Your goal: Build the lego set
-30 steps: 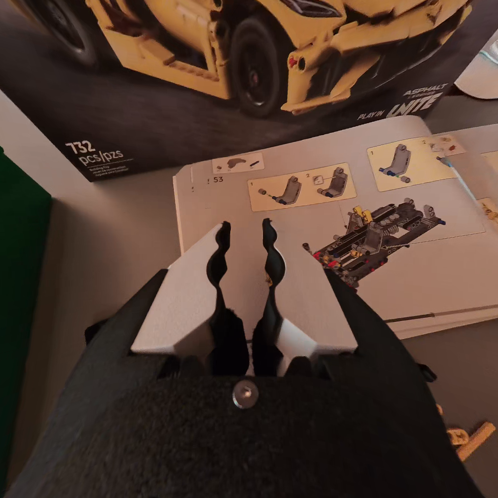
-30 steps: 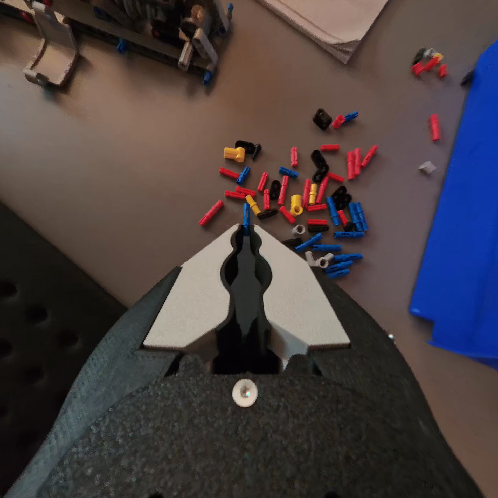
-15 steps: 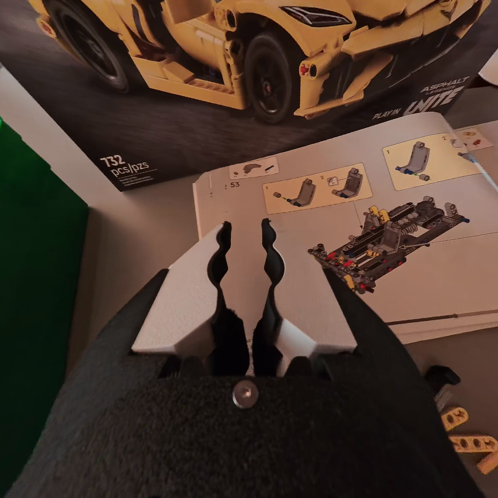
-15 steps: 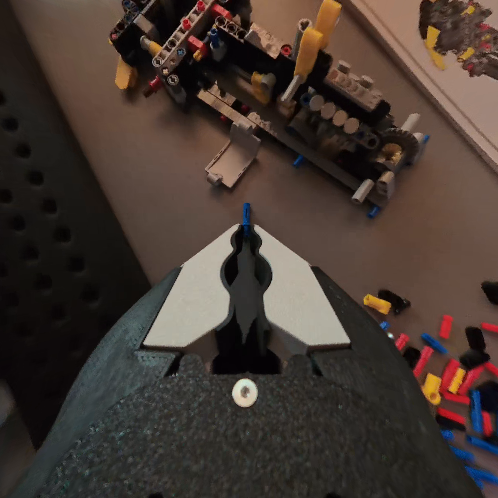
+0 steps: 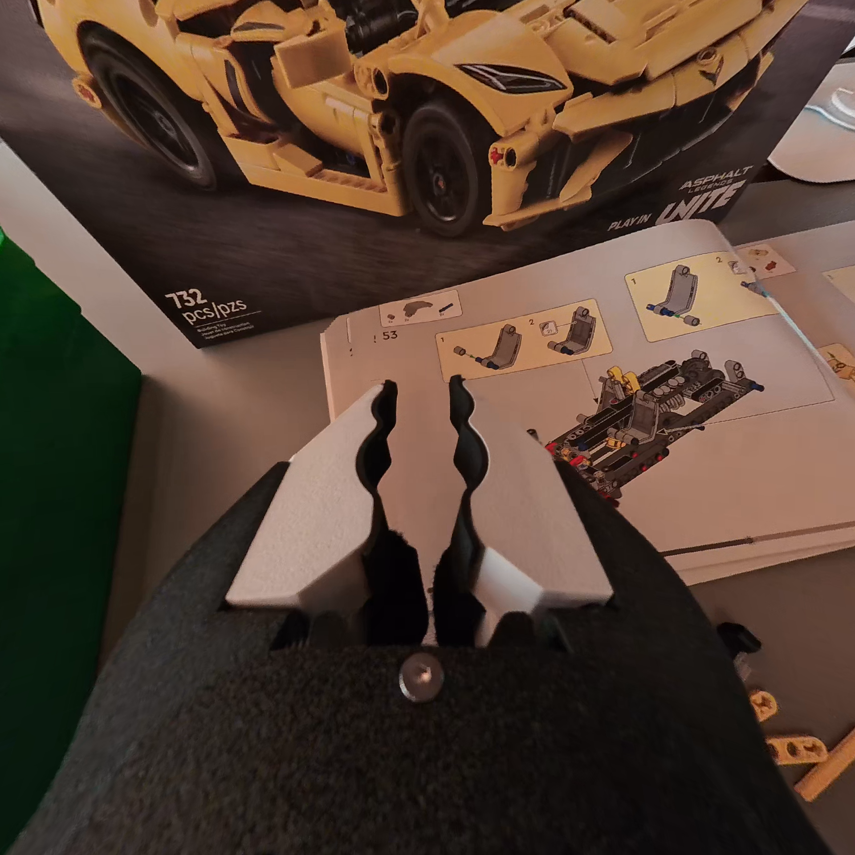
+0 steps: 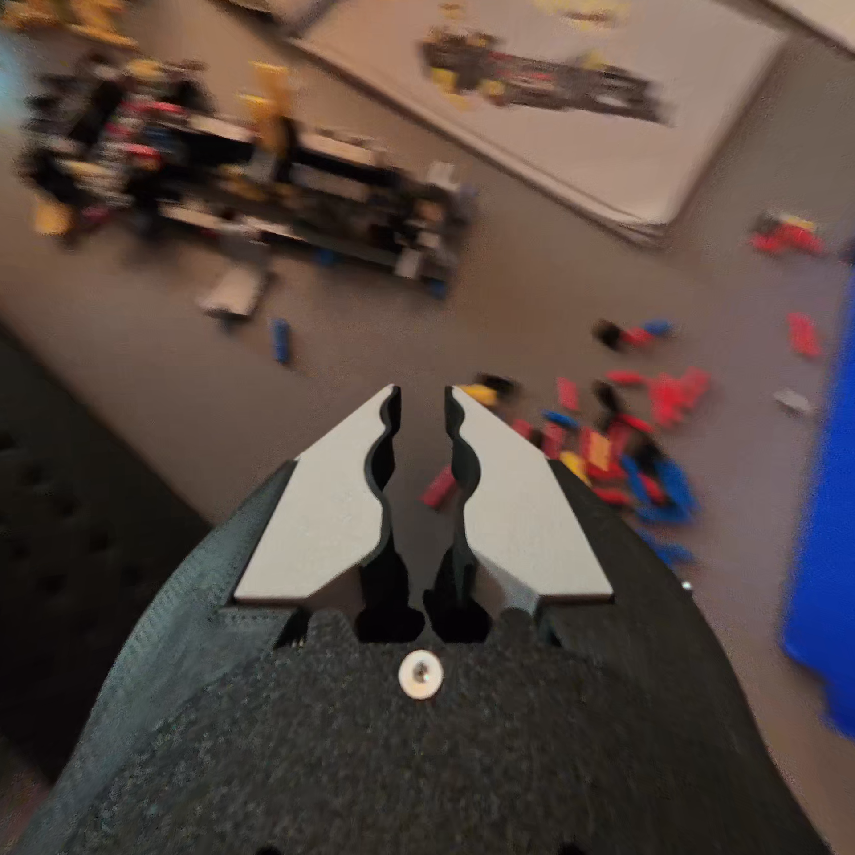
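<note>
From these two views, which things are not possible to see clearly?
- Right wrist view: motion blur smears the car chassis and the pile of pins.
- Left wrist view: the left gripper body covers the instruction booklet corner; the frame edge cuts the tan beams.

A green sheet (image 5: 51,462) fills the 9 o'clock edge of the left wrist view. In the right wrist view a blue sheet (image 6: 823,509) runs down the 3 o'clock edge, and a dark perforated board (image 6: 60,499) lies at 8 o'clock. A white object (image 5: 823,134), partly cut off, shows at 2 o'clock in the left view.
</note>
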`<state>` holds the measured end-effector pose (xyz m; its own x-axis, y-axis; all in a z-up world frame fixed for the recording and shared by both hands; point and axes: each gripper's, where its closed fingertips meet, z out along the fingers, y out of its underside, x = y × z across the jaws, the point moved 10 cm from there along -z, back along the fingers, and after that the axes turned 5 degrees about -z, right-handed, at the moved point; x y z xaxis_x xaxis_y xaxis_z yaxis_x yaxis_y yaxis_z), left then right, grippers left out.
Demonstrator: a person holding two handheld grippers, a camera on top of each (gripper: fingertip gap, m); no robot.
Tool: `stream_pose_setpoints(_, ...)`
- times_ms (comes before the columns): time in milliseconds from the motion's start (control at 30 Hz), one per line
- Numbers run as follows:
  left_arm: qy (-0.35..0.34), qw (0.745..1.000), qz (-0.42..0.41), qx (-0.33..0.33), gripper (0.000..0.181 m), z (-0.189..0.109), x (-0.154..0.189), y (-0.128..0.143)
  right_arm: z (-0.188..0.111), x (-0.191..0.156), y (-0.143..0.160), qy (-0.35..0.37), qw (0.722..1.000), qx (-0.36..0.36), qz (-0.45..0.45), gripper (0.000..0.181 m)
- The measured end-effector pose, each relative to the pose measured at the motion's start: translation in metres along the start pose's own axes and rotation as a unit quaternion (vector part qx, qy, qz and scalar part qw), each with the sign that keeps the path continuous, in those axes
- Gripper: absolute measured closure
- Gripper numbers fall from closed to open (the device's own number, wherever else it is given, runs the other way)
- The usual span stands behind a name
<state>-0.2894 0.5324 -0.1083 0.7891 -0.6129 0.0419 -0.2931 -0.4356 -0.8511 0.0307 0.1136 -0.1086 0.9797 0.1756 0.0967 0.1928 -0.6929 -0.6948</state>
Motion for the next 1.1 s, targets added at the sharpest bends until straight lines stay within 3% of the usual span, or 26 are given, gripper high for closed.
stream_pose_setpoints(100,0.006,1.000,0.003,0.003,0.160,0.000,0.003,-0.001,-0.021,0.037,0.027,0.096,0.994,-0.019,0.051,0.160)
stream_pose_setpoints(200,0.010,1.000,0.008,0.005,0.160,0.001,0.005,-0.001,-0.026,0.053,0.033,0.109,0.988,0.009,0.106,0.161)
stream_pose_setpoints(267,0.013,1.000,0.009,0.004,0.160,0.001,0.006,-0.001,-0.024,0.058,0.036,0.124,0.988,-0.008,0.087,0.161)
stream_pose_setpoints(367,0.018,1.000,0.008,0.005,0.160,0.001,0.006,-0.001,-0.037,0.075,0.056,0.218,0.973,-0.050,0.059,0.170)
stream_pose_setpoints(567,0.019,1.000,0.005,0.007,0.160,0.001,0.006,-0.001,-0.041,0.085,0.073,0.119,0.979,-0.040,0.158,0.157)
stream_pose_setpoints(700,0.019,1.000,0.011,0.004,0.160,0.002,0.007,0.000,-0.040,0.087,0.080,0.090,0.974,-0.017,0.207,0.160)
stream_pose_setpoints(1100,0.021,1.000,0.015,-0.001,0.160,0.003,0.009,0.001,-0.036,0.083,0.084,0.108,0.979,-0.074,0.155,0.170)
